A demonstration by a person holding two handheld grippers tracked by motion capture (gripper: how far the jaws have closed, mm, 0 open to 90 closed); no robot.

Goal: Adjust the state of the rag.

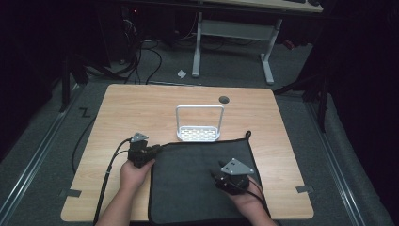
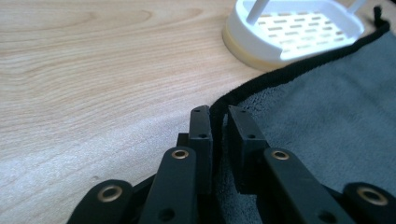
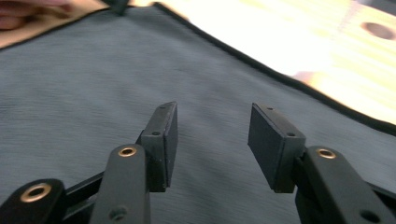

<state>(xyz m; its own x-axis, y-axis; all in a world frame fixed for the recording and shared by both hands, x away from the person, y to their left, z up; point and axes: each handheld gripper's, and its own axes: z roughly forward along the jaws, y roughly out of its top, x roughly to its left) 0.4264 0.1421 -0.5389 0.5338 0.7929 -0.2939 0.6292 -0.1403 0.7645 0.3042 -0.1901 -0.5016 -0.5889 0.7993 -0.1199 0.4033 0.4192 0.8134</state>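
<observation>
A dark grey cloth [image 1: 195,183] with a black hem lies flat on the near half of the wooden table [image 1: 136,106]. My left gripper [image 1: 156,150] is at the cloth's far left corner. In the left gripper view this gripper [image 2: 219,116] is shut on the cloth's [image 2: 327,116] black hem, which runs up between the jaws. My right gripper [image 1: 216,175] hovers over the right part of the cloth. In the right gripper view it [image 3: 212,126] stands open, with bare cloth [image 3: 93,93] under and between the jaws.
A white slotted rack [image 1: 198,133] with a tall wire handle stands just beyond the cloth's far edge, also near in the left gripper view [image 2: 292,30]. A round cable hole [image 1: 224,99] sits near the table's far edge. Another desk's legs [image 1: 267,61] stand on the floor behind.
</observation>
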